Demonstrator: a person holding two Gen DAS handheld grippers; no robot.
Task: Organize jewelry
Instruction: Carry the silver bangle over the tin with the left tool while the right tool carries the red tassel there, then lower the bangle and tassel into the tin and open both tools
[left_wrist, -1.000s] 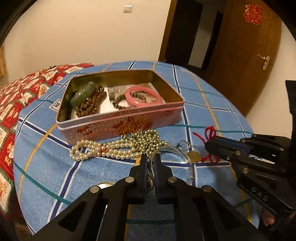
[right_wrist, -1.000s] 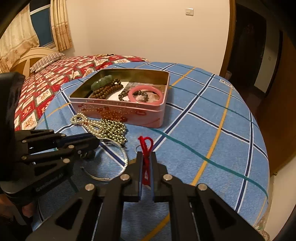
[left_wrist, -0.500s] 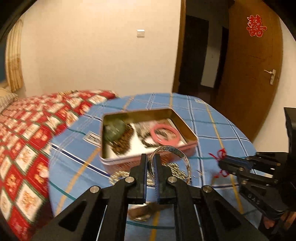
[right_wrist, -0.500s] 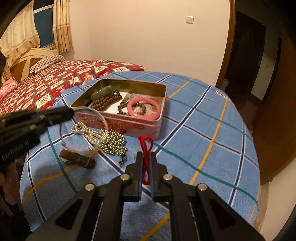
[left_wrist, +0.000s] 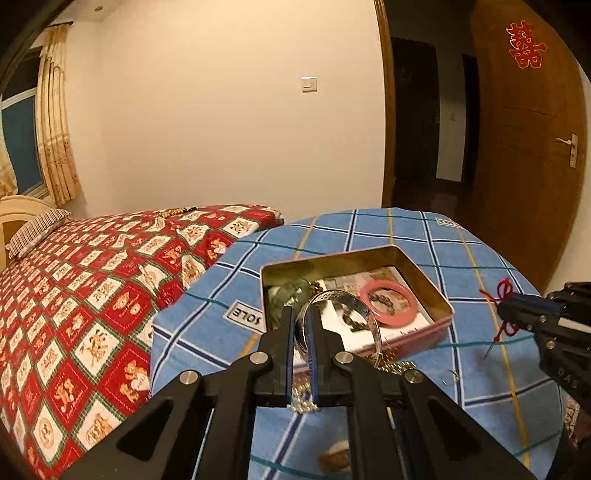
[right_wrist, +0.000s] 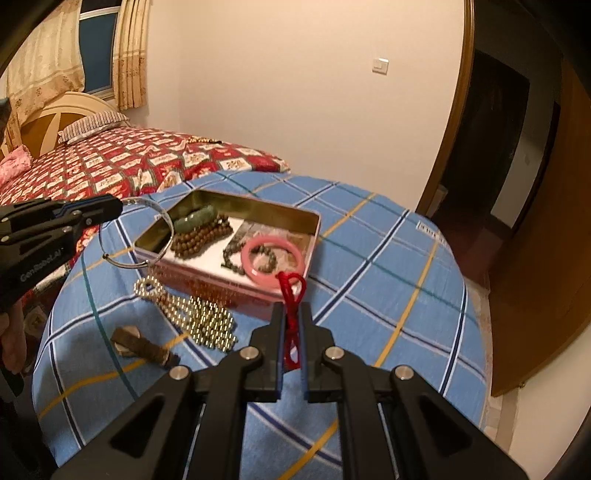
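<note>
My left gripper is shut on a silver bangle and holds it in the air above the near left side of the open pink tin. In the right wrist view the bangle hangs by the tin's left corner. My right gripper is shut on a red cord, raised in front of the tin. The tin holds a pink bangle, a green jade bracelet and brown bead strands.
A pearl and gold bead necklace and a brown strap piece lie on the blue checked tablecloth in front of the tin. A small ring lies near the necklace. A red-quilted bed is to the left, a wooden door to the right.
My left gripper lifted the silver bangle off the cloth and carried it up over the tin's left side. My right gripper rose with the red cord toward the tin.
</note>
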